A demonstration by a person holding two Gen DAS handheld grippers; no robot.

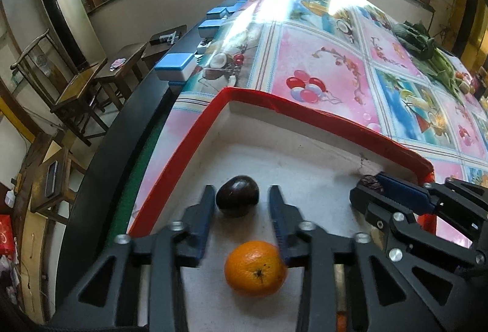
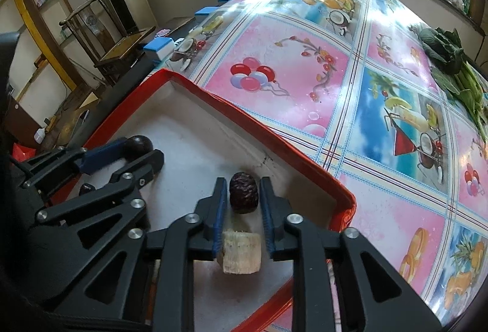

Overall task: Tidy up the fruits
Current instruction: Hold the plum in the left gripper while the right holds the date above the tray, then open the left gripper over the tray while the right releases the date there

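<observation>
Left claw (image 1: pixel 242 203) is down inside the white shallow tray with the red taped rim (image 1: pixel 274 103), jaws spread wide either side of a dark purple glossy round fruit (image 1: pixel 238 199), no squeeze on it yet! Just beneath the claw sits a bright orange citrus fruit (image 1: pixel 255 268), its stem dimple turned toward the camera. Over on the other side, the right claw (image 2: pixel 243 194) straddles a dark wrinkled oblong dried fruit (image 2: pixel 244 193), pads close on both flanks but with gaps showing, so released as well. That wrinkled one lies with its long axis running away along the fingers; a pale cut chunk of fruit (image 2: pixel 242 252) rests behind it. All of this sits on the pink and blue picture-print desk (image 2: pixel 381 81). My read: the purple fruit looks smooth and likely slippery, so grip across its widest middle; the wrinkled one seems light and soft, best pinched gently across its short sides.
</observation>
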